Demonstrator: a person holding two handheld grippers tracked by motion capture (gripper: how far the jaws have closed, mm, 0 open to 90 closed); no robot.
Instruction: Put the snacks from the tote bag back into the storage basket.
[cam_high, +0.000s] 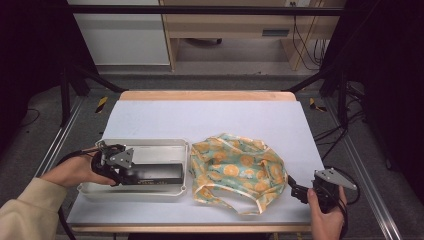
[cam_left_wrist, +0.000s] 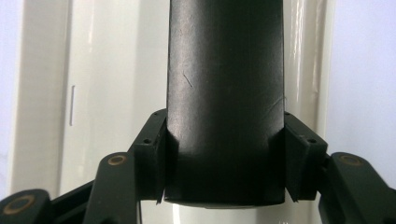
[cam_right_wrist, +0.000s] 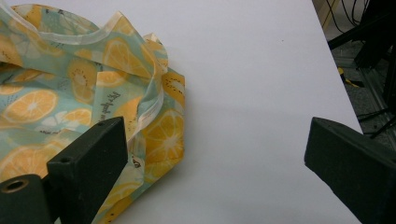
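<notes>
White tray (cam_high: 145, 145): sits at the near left of the table (cam_high: 210, 117), its long side running left to right. No label or marking readable on it.

Black box (cam_high: 152, 173): long, plain, matte; lies inside the tray along its near wall. In the left gripper view its surface shows fine scratches but no print or brand.

Left gripper (cam_high: 116, 167): held at the tray's left end, jaws partly closed, both pads pressed against the box's (cam_left_wrist: 224, 93) two sides, clamping its end.

Bag (cam_high: 237, 170): crumpled cloth, teal with orange-slice print and a pale trim, just right of the tray, near the centre of the table. In the right gripper view a short line of dark script runs along one fold of the bag (cam_right_wrist: 84, 93); too small to read.

Right gripper (cam_high: 300, 192): at the near right, just beside the bag's right edge, jaws wide apart, nothing between them; one jaw stands close by the cloth.
</notes>
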